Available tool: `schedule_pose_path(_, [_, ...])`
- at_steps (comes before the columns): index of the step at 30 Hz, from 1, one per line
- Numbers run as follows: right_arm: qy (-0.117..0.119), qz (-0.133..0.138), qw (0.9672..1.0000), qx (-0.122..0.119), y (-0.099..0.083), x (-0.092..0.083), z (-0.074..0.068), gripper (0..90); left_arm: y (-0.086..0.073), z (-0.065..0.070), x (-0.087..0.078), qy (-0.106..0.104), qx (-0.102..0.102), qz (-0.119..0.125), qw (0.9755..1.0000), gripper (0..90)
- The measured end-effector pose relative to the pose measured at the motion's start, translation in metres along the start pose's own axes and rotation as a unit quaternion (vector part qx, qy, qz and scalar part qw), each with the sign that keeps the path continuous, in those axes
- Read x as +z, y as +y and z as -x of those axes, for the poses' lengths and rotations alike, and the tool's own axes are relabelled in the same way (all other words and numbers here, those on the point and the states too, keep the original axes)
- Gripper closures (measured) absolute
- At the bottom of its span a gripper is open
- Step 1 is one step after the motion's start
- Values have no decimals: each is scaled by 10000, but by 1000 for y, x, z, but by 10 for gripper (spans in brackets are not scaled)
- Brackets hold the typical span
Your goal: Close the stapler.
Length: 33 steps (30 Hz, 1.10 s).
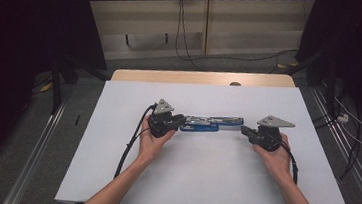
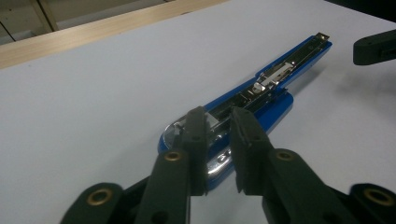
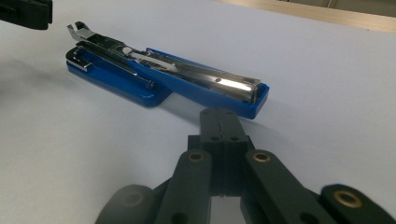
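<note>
Two grippers flank the blue stapler lying opened flat mid-table: the left gripper pinches its hinge end, the right gripper rests pressed together beside the far end; rigid, smooth metal, best gripped across the narrow body.

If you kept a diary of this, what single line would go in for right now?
left claw: closed on hinge end of opened blue stapler | right claw: shut, empty, just short of stapler's other end | stapler flat on white table
</note>
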State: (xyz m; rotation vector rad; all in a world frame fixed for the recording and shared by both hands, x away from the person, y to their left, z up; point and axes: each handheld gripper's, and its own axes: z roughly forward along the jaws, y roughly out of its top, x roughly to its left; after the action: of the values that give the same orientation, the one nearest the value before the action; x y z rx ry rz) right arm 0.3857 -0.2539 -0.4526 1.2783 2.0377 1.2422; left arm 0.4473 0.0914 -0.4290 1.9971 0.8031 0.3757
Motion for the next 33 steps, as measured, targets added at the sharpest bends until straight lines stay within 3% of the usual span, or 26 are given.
schedule_pose_path(4, [9, -31, 10000, -4, 0, 1, -1, 900, -2, 1, 4, -107, -13, -35, 9999, 900])
schedule_pose_path(8, [-15, -56, 10000, -52, 0, 3, -1, 900, -2, 2, 6, -182, 43, -65, 9998, 900])
schedule_pose_path(12, [2, -108, 9999, -41, 0, 4, -1, 900, -3, 4, 14, -307, 179, -288, 9990, 900])
schedule_pose_path(13, [-1, -124, 9999, -32, -1, 4, -1, 900, -4, 5, 16, -415, 24, -276, 9988, 900])
schedule_pose_path(26, [7, -202, 9998, -59, -1, 5, 0, 900, -9, 0, 26, -305, 105, -431, 9986, 900])
schedule_pose_path(31, [5, -328, 9994, -65, -2, 8, 0, 900, -8, 0, 29, -408, 76, -432, 9982, 900])
schedule_pose_path(33, [-39, -350, 9994, -73, -2, 8, -1, 900, -8, 2, 29, -387, 249, -455, 9979, 900])
